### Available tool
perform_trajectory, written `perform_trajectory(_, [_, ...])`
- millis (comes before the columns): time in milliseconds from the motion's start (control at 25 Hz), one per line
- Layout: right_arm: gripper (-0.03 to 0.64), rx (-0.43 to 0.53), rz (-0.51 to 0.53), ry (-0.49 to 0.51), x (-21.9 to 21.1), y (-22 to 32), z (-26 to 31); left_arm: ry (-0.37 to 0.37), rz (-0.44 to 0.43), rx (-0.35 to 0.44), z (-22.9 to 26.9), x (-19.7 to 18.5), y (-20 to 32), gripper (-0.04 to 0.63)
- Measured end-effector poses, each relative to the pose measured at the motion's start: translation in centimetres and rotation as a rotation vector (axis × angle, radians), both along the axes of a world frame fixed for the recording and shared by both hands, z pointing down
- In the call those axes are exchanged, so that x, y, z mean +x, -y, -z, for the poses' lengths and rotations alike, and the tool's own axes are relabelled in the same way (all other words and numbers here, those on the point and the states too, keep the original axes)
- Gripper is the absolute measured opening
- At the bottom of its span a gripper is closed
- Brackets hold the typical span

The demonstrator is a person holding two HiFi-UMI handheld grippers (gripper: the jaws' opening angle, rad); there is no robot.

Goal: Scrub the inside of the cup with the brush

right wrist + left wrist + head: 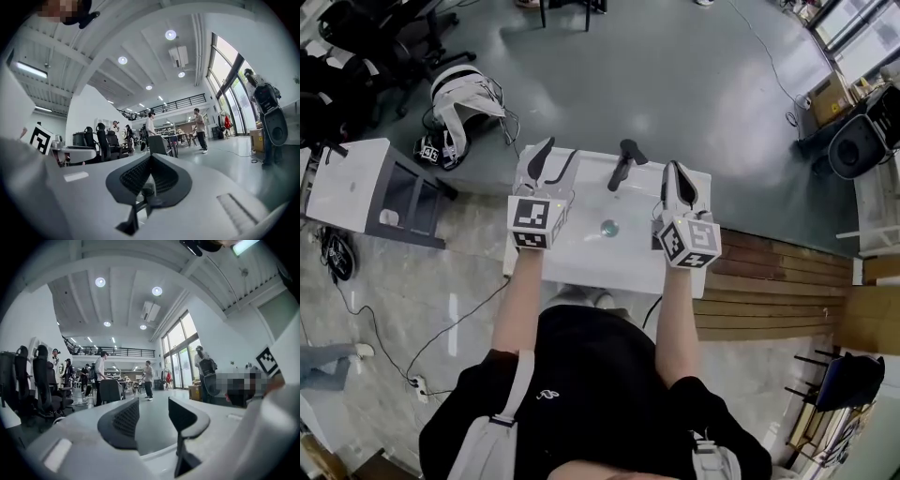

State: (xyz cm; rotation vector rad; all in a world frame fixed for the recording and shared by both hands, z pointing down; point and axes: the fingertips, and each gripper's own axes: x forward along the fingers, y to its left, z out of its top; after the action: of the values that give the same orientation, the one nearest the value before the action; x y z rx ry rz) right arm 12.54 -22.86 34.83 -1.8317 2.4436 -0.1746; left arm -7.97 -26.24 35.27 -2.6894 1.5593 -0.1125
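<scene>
No cup and no brush show in any view. In the head view both grippers are held up over a white sink (pixel 581 253), pointing level and away from me. My left gripper (pixel 555 159) is open, and its dark pads stand apart with only the room visible between them in the left gripper view (pixel 153 411). My right gripper (pixel 677 173) is shut, its pads closed together with nothing held in the right gripper view (pixel 150 171).
A black faucet (pixel 623 161) stands at the sink's far edge, with the drain (pixel 608 227) in the basin's middle. A white cabinet (pixel 356 183) is at the left and a white headset rig (pixel 459 98) lies on the grey floor. Several people and chairs stand far off (pixel 101 376).
</scene>
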Motion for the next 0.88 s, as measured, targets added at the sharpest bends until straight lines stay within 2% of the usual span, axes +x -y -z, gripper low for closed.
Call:
perform_trajectory(160, [-0.006,0.027,-0.003,0.03,0.7,-0.5,1.5,-0.07,0.026,0.021,2.3,2.0,-1.5,0.144])
perform_trajectory(360, [-0.006,0.029,-0.006,0.049,1.2,-1.7,2.4,-0.154,0.078,-0.002,3.2,4.0,-3.6,0.071])
perform_trajectory(480, [-0.007,0.02,0.007,0.031,0.9,-2.9,2.3,-0.145,0.096,-0.012,3.0,5.4,-5.0,-0.002])
perform_trajectory(880, [-0.008,0.032,0.07,-0.022,1.3,-6.7,2.8,-0.105,0.1,-0.035,1.9,9.2,-9.1,-0.002])
